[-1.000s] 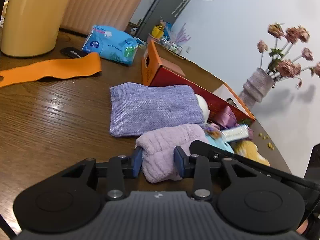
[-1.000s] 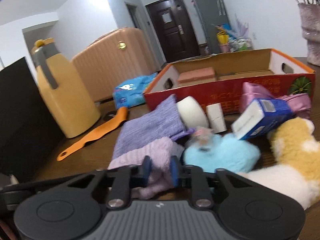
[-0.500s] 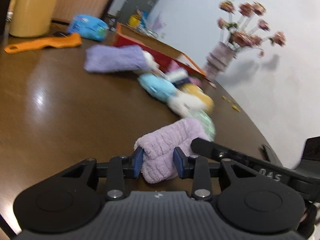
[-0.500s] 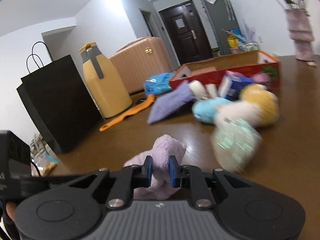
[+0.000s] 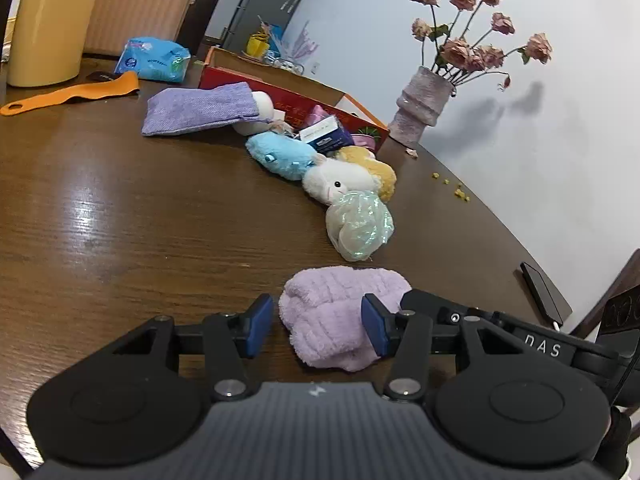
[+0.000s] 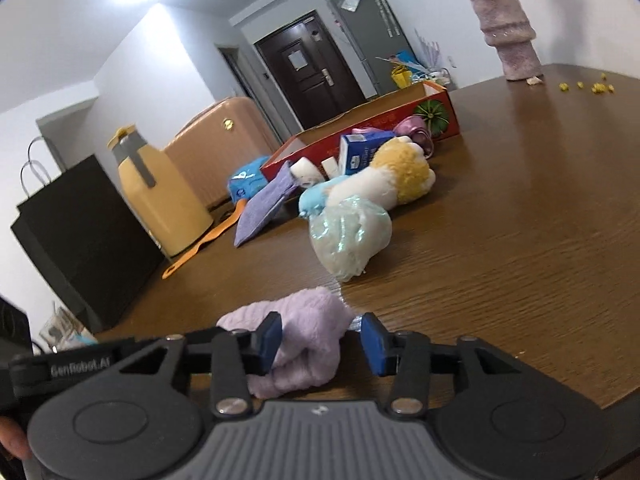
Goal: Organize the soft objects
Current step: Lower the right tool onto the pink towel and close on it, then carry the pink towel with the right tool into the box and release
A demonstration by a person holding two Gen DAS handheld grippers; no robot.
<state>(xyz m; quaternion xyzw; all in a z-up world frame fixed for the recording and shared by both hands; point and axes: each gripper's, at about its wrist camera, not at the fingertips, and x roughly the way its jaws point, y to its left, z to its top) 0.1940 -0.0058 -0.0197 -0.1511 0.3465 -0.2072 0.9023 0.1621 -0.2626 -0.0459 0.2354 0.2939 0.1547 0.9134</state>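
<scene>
Both claws spread wide, nothing pinched | left gripper (image 5: pixel 316 330) and right gripper (image 6: pixel 320 340) straddle the lilac towel (image 5: pixel 340 316) lying on the wooden table (image 5: pixel 140 220)

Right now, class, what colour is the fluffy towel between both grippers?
Pale lilac; the fluffy towel shows best in the left wrist view.

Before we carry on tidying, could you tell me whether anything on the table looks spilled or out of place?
Yes: small yellow crumbs lie scattered on the wooden table near the vase. Also, a blue carton and a white roll sit among the plush toys.
</scene>
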